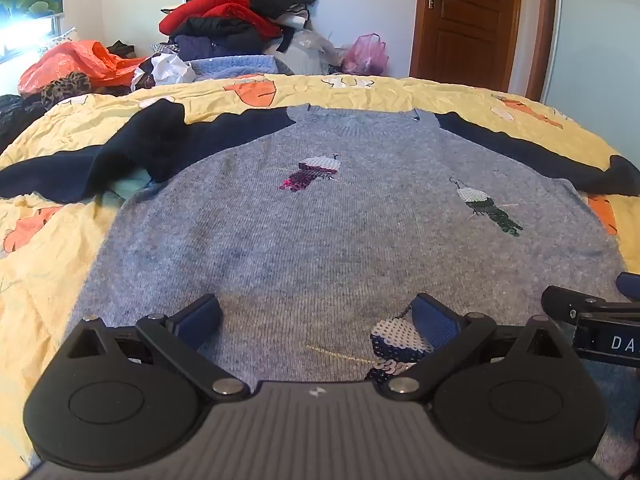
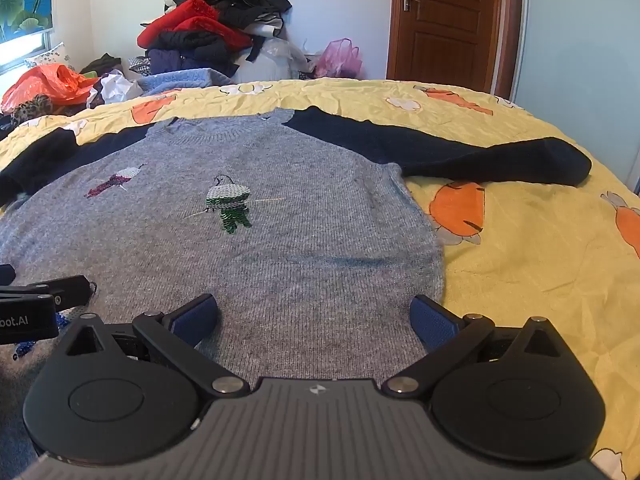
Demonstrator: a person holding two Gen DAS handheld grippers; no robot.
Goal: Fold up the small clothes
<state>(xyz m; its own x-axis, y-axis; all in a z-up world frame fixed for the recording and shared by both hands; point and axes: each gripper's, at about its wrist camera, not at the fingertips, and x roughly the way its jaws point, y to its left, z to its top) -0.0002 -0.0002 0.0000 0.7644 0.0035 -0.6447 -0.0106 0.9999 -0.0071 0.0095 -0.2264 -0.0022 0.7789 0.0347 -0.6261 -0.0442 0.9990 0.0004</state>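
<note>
the left gripper point(image 1: 316, 322) hangs over the near part of a grey sweater point(image 1: 320, 232), its blue-padded fingers point(image 1: 200, 318) spread wide with nothing clasped; bare knit and a sequin bird patch point(image 1: 394, 344) lie between them, the patch just beside the right-hand pad. the right gripper point(image 2: 316, 322) is likewise released, fingers point(image 2: 434, 324) splayed over the sweater's near right corner, where the right-hand pad sits at the garment's side edge point(image 2: 438, 264) and the yellow bedspread point(image 2: 540, 280) begins. each gripper shows at the border of the other's view, so the two are close side by side

the sweater lies flat, front up, neckline point(image 1: 356, 120) away from the cameras. two more sequin birds sit on the chest, a pink one point(image 1: 312, 174) and a green one point(image 1: 490, 210). the dark navy sleeves stretch outward: the right sleeve point(image 2: 460, 156) runs straight over open bedspread, its cuff well short of the bed's edge; the left sleeve point(image 1: 120, 160) is bunched and doubled over itself, with a bit of pale teal cloth point(image 1: 128, 188) showing under it

wrinkled bedspread is open to the right of the sweater and beyond the collar. past the far edge of the bed stands a heap of clothes point(image 1: 240, 12), an orange bag point(image 1: 76, 64), a pink bag point(image 1: 366, 54) and a wooden door point(image 1: 468, 20)
</note>
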